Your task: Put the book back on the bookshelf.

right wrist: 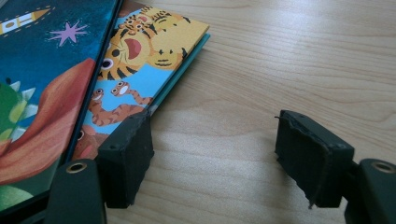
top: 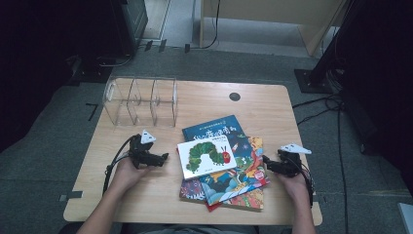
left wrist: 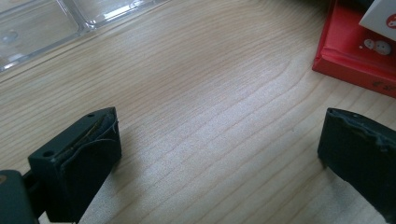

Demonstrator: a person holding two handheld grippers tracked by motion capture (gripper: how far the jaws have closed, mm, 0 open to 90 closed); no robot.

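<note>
A loose pile of picture books (top: pixel 229 168) lies in the middle of the wooden table (top: pixel 195 102), with a white caterpillar book (top: pixel 205 157) on top and a dark blue book (top: pixel 214 129) at the back. My left gripper (top: pixel 163 158) rests on the table left of the pile, open, with bare wood between its jaws (left wrist: pixel 219 154). A red book edge (left wrist: pixel 355 60) shows at the upper right of the left gripper view. My right gripper (top: pixel 267 163) sits at the pile's right edge, open (right wrist: pixel 212 154), its left jaw beside a tiger-patterned book (right wrist: pixel 140 65).
A clear plastic organizer (top: pixel 140 101) with upright dividers stands at the table's back left; its base (left wrist: pixel 42 28) appears in the left gripper view. A round dark cable hole (top: pixel 234 96) is at the back. Cables trail over the floor on the right.
</note>
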